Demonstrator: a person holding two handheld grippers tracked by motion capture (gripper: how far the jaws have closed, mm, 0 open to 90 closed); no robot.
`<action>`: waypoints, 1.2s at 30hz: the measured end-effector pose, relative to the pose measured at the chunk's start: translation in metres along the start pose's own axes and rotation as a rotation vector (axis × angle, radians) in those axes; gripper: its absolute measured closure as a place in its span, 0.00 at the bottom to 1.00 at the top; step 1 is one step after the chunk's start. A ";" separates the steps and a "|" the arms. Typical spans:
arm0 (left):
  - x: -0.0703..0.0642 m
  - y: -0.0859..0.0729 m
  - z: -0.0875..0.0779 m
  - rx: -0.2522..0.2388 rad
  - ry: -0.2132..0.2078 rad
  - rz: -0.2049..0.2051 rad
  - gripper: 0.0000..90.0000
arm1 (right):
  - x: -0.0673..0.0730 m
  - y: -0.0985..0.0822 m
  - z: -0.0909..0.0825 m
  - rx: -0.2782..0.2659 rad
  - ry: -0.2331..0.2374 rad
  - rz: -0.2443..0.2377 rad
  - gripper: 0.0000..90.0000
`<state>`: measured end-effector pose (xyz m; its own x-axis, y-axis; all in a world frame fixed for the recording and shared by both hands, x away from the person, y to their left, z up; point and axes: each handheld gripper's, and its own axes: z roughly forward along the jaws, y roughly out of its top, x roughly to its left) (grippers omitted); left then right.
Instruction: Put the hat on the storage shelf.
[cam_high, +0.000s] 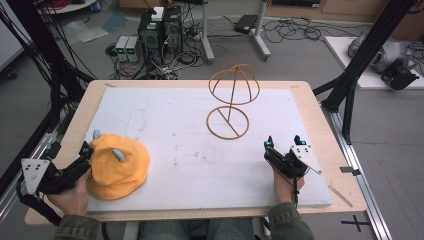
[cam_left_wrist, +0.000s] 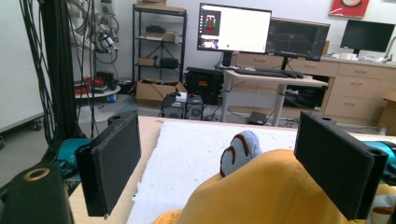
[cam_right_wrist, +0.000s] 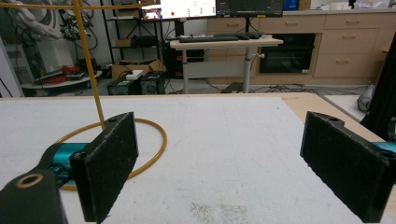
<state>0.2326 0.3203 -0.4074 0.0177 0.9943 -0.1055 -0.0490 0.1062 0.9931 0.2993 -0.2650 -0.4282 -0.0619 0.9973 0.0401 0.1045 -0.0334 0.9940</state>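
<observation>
Left gripper (cam_high: 86, 150) sits with its jaws spread wide at the near-left edge of the yellow hat (cam_high: 117, 167), the soft crown rising between and just beyond them. Being limp fabric, the hat should be light and will likely crumple, so pinching a fold at its brim seems best. Right gripper (cam_high: 284, 144), jaws also apart, rests on the white counter (cam_high: 200, 160), well right of the hat, near the wire hat stand (cam_high: 230, 100).

soft cloth hat (cam_high: 118, 167), thin wire stand (cam_high: 231, 102), matt white board (cam_high: 190, 150)
</observation>
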 end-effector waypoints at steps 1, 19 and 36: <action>0.000 0.000 0.000 -0.002 -0.006 -0.007 0.17 | 0.000 0.000 0.000 -0.002 -0.001 -0.004 0.12; 0.001 0.003 -0.002 -0.005 -0.049 -0.024 0.17 | 0.001 0.000 0.001 -0.002 0.004 -0.002 0.12; -0.002 0.010 -0.012 0.027 -0.115 -0.029 0.17 | 0.006 0.001 0.004 0.003 0.017 0.011 0.12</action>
<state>0.2198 0.3196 -0.3983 0.1330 0.9826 -0.1294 -0.0202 0.1333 0.9909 0.3033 -0.2585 -0.4277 -0.0774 0.9956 0.0528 0.1077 -0.0443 0.9932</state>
